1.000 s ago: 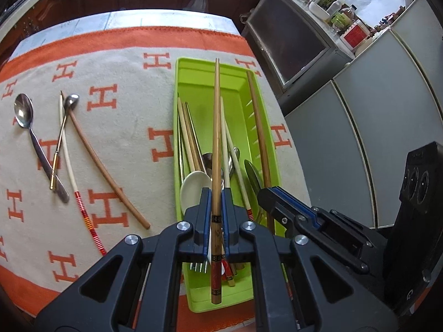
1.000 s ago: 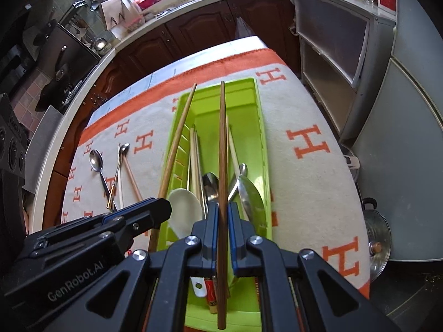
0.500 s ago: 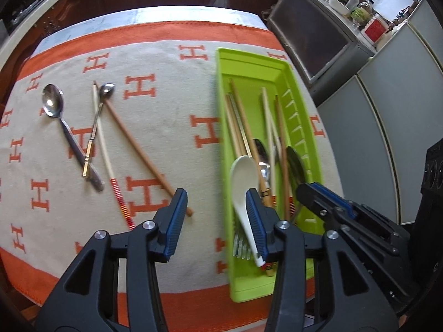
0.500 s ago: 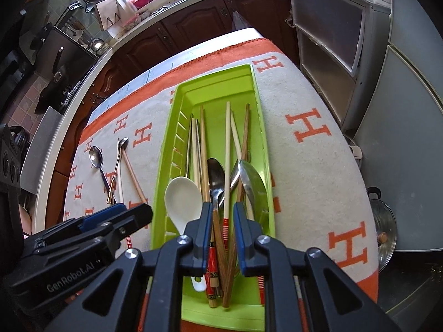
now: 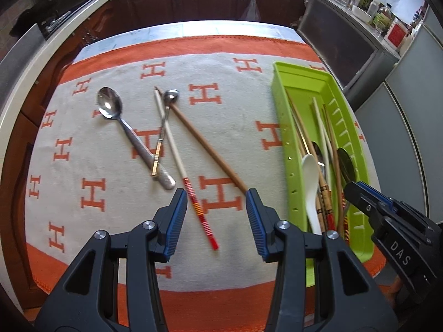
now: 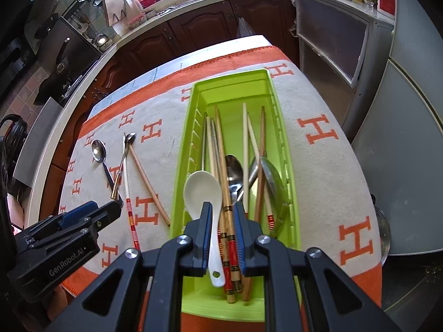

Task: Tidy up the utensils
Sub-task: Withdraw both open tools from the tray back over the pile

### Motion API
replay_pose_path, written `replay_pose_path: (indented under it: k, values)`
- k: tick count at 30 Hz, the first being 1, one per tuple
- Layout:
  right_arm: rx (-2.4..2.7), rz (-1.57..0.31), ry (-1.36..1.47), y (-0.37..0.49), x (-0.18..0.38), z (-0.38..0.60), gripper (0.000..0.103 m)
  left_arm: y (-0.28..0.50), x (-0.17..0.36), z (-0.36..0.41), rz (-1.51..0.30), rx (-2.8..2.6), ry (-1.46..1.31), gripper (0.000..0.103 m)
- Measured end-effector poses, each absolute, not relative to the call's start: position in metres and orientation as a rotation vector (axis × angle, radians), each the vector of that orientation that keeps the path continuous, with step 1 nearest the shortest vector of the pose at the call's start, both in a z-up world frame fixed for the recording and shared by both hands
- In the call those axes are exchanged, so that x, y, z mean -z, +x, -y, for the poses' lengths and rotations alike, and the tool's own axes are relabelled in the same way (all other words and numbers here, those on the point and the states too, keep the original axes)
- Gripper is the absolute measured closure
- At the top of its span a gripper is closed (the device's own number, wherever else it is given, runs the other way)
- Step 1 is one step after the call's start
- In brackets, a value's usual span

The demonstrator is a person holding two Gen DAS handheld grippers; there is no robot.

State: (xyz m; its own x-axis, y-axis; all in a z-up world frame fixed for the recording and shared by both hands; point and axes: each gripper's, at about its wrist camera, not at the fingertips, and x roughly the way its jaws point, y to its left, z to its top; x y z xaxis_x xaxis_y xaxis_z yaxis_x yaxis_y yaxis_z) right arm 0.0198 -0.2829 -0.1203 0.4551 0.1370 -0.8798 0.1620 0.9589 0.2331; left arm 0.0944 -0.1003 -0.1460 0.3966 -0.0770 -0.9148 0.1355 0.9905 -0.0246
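My left gripper (image 5: 216,196) is open and empty, hovering low over the cloth. Between its fingers lie a white chopstick with a red-striped end (image 5: 177,155) and a brown chopstick (image 5: 207,146). Farther left lie a large metal spoon (image 5: 109,105) and a small gold-handled spoon (image 5: 171,95), crossing each other. My right gripper (image 6: 222,210) stands open with a narrow gap above the near end of the green tray (image 6: 229,77). It holds nothing. In the tray lie a white ceramic spoon (image 6: 202,191), several chopsticks (image 6: 218,144) and metal spoons (image 6: 234,166).
The cloth with orange H marks (image 5: 235,121) covers the table, and its orange border runs along the near edge. Dark cabinets (image 6: 193,33) stand beyond the far edge, grey cabinets (image 6: 409,110) to the right. A pot lid (image 6: 383,238) sits low beside the table's right side.
Both grippers let their chopsticks go into the tray. The left gripper has swung left over the loose utensils and opened wide. The right one has opened a little over the tray.
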Motion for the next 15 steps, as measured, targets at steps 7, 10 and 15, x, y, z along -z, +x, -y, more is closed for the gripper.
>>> replay_pose_path:
  k: [7,10,15]
  values:
    - [-0.021,-1.105,0.259,0.024,0.117,0.258,0.088,0.091,0.139,0.069,-1.128,0.089,0.04,0.062]
    - [-0.037,-1.108,0.237,0.027,0.116,0.246,0.088,0.09,0.136,0.058,-1.11,0.066,0.052,0.062]
    - [-0.072,-1.116,0.2,0.033,0.116,0.224,0.088,0.09,0.133,0.036,-1.087,0.03,0.054,0.062]
